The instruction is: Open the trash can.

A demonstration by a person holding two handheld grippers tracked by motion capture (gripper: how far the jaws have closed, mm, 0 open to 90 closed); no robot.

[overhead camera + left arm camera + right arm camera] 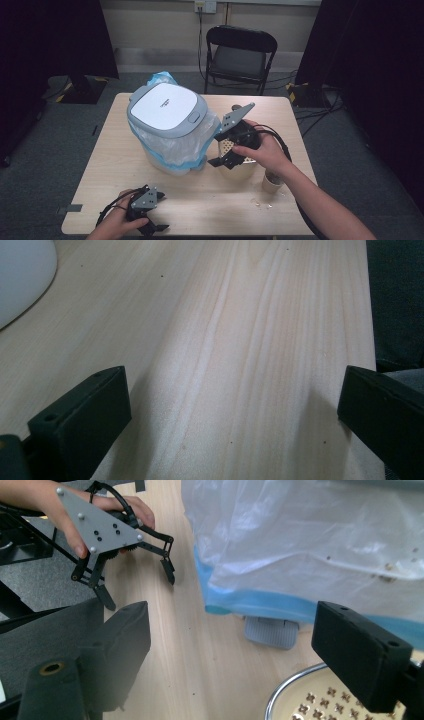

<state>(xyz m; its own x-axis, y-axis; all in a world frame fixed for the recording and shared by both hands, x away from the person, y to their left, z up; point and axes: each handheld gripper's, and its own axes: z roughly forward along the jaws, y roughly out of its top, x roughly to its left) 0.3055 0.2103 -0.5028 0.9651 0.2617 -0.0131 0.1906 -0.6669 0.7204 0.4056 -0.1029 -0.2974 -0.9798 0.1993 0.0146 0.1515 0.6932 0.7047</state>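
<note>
R tongs (218, 148): released, empty, over strainer (235, 150) rim beside bin (167, 127).
L tongs (152, 227): released, empty, on worktop (115, 150) near front edge.
Cup (272, 181): R of strainer.

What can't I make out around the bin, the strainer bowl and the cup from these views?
- Strainer bowl: high view, mostly hidden under the right gripper and hand; right gripper view, cut off by the bottom edge.
- Bin contents: the lid is closed and the bag is cloudy; the specks in it are too small to name.
- Paper cup: contents too small to tell.
- Bin pedal: in the high view, hidden by the bag.
</note>
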